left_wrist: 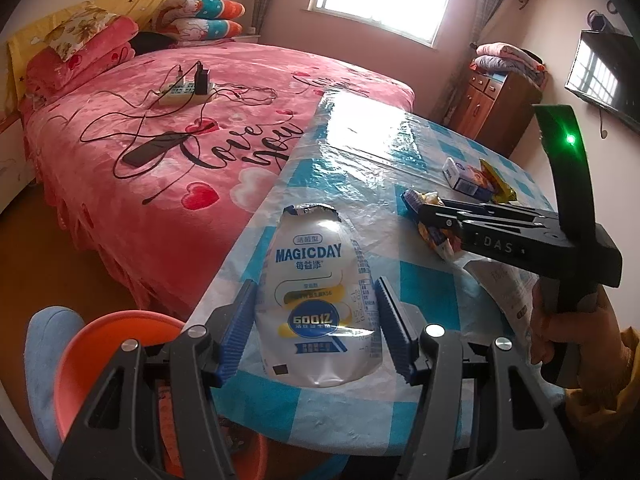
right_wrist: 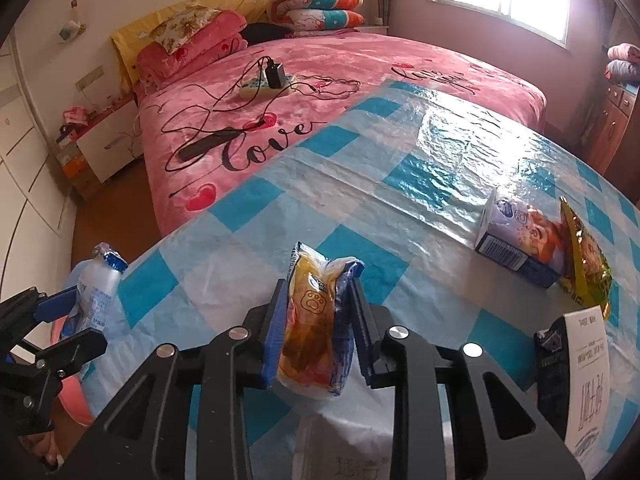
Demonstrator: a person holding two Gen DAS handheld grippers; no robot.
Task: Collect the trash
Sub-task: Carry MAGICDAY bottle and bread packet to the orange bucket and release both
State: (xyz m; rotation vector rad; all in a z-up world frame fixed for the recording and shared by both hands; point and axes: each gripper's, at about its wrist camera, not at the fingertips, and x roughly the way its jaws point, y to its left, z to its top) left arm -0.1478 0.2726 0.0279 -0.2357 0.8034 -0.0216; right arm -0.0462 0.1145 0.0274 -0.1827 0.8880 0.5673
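Note:
A white MAGICDAY drink pouch with a torn top hangs over the near edge of the blue-checked table. My left gripper is shut on it, a blue pad pressed to each side. In the right wrist view the same pouch shows at the far left, held in the left gripper. My right gripper is shut on a crumpled yellow and blue snack wrapper, held upright just above the table. The left wrist view shows that right gripper from the side with the wrapper.
A small printed carton and a gold snack bag lie at the table's right. A dark packet with a white label sits near right. An orange bin stands below the table's near-left edge. A pink bed lies beyond.

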